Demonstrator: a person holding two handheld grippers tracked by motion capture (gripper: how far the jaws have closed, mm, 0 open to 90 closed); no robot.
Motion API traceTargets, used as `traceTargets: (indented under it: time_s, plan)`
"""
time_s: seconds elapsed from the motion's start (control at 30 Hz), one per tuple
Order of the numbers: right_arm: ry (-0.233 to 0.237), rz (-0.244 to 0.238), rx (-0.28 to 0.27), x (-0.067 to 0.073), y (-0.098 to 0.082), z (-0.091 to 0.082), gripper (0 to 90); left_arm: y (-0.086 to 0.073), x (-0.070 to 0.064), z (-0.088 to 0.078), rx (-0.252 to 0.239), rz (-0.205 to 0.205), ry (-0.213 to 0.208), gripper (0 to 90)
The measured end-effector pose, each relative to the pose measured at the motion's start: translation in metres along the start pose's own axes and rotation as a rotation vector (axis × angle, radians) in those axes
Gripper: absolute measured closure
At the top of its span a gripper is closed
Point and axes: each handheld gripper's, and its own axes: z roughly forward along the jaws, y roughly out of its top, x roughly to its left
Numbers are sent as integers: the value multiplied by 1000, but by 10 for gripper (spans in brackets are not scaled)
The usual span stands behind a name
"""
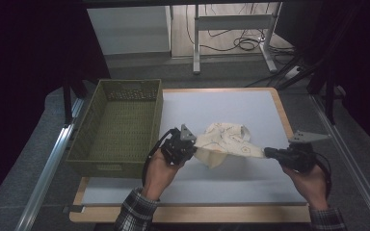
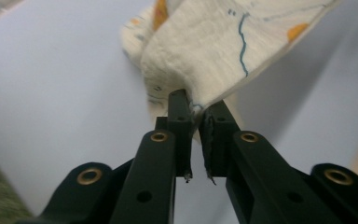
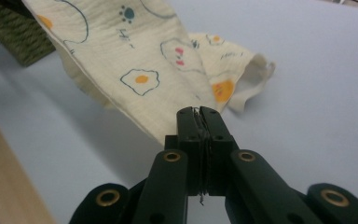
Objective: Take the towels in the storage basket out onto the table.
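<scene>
A green woven basket [image 1: 120, 126] sits at the left of the pale table mat [image 1: 250, 103].

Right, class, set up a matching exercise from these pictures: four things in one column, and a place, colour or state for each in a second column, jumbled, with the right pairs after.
Things
1. cloth
2. basket
3. left gripper
4. table mat

Descriptions
A. woven, olive green, at the table's left
B. pale blue-grey, flat under everything
C. cream with fried-egg prints, stretched between both grippers
D. black jaws shut on the cloth's corner nearest the basket

Pairs: 1-C, 2-A, 3-D, 4-B
</scene>
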Motion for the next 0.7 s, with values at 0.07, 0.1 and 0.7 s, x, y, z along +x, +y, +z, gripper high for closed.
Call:
traceTargets:
  time_s: [0.07,0.1,0.7]
  plan:
    - [1,-1,17,3,-13,-5,879,-12,-10,3,16,-5,-57,798]
    - [0,3,31,3,-20,-6,877,-20,-14,5,23,-16,-86,774]
    - [-62,26,90,-21,-33,25,669,-29,-11,-2,-3,-77,-156,319]
